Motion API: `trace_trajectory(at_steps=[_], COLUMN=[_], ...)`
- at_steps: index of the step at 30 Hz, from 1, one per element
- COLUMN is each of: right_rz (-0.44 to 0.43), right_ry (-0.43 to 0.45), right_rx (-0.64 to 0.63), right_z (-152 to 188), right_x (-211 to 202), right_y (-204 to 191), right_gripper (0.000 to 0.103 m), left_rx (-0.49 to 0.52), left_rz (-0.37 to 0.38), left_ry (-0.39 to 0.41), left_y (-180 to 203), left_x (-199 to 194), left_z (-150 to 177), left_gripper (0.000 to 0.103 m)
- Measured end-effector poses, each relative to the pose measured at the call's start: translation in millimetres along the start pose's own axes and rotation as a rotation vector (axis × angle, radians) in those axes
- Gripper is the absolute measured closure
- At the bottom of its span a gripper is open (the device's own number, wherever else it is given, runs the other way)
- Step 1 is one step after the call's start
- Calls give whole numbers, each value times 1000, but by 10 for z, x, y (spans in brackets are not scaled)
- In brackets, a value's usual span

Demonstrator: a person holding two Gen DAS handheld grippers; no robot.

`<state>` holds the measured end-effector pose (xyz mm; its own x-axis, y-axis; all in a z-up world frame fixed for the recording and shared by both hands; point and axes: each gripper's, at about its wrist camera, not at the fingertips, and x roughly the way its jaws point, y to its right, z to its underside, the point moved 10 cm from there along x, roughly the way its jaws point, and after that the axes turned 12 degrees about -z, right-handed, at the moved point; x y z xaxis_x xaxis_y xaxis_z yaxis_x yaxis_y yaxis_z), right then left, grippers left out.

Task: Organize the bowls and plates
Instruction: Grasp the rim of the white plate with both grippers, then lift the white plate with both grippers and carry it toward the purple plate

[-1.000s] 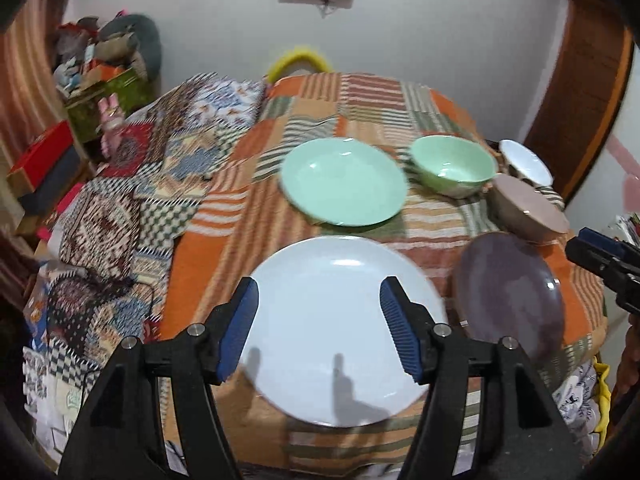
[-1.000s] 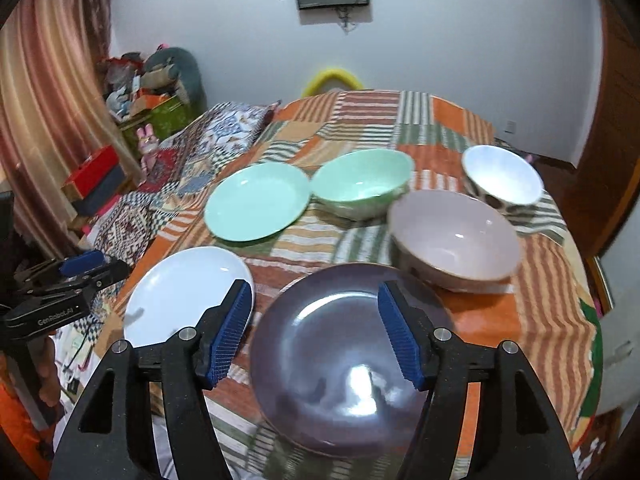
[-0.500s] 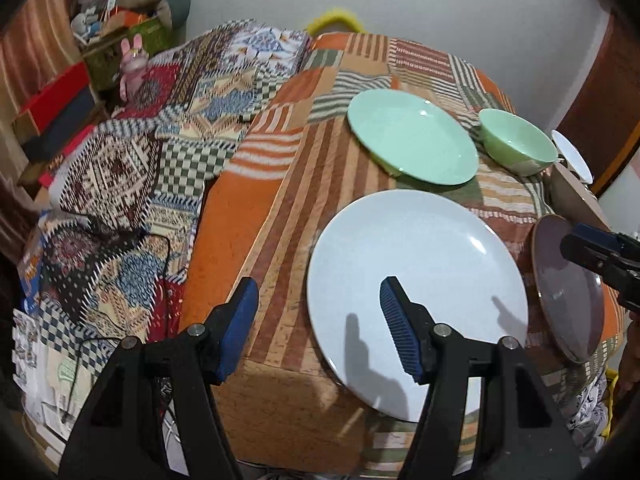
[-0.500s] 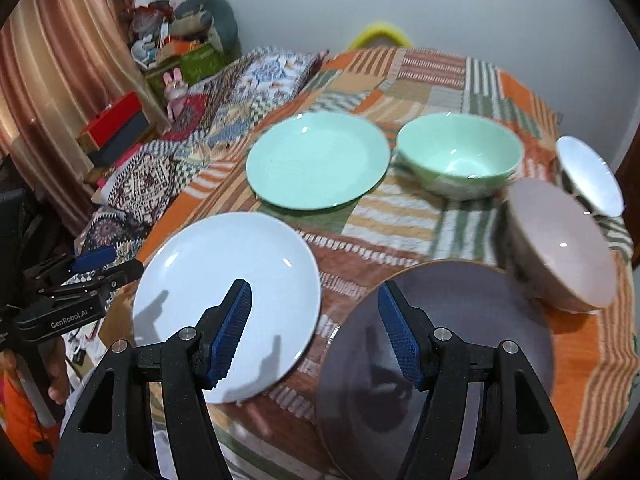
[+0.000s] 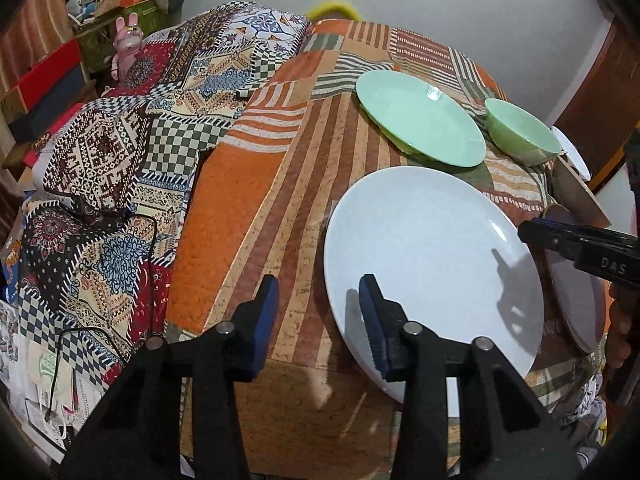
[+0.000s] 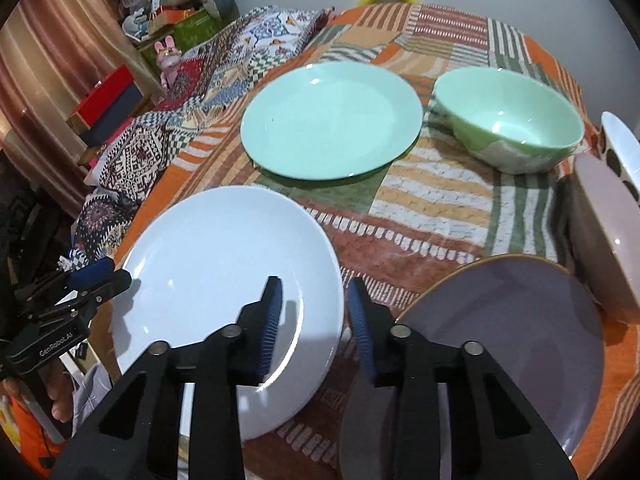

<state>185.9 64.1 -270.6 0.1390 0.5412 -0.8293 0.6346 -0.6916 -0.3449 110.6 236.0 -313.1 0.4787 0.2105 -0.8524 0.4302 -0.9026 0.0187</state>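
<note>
Both jaw pairs have just been closing, nothing gripped yet: left gripper [image 5: 319, 312] straddles the white plate's [image 5: 432, 256] left rim, right gripper [image 6: 314, 316] its right rim beside the purple plate [image 6: 520, 320], probably for a two-sided lift.

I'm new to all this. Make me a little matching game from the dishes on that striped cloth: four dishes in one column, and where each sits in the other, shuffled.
Dishes:
1. white plate
2. green plate
3. green bowl
4. purple plate

Places:
A. far side, right of the green plate
B. near edge, right of the white plate
C. near edge, at the cloth's left
D. far side, behind the white plate

Pairs: 1-C, 2-D, 3-A, 4-B
</note>
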Motion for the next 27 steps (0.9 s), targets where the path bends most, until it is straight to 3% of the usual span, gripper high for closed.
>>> trace_trajectory(at_steps=[5,23,27], right_rz=[30,18,21], right_ry=[-5,-28,-25], right_rx=[3,-46,-40], right_z=[-21,45,26], right_x=[49,71,98], right_y=[50,-50,-28], right_gripper=[86,86,86], left_rx=[-4,-64,-32], left_rz=[25,54,54], left_ry=[-15,-42,-38], left_y=[-7,-138,-90], left_x=[26,50,25], left_z=[42,62,83], left_gripper=[70,72,72])
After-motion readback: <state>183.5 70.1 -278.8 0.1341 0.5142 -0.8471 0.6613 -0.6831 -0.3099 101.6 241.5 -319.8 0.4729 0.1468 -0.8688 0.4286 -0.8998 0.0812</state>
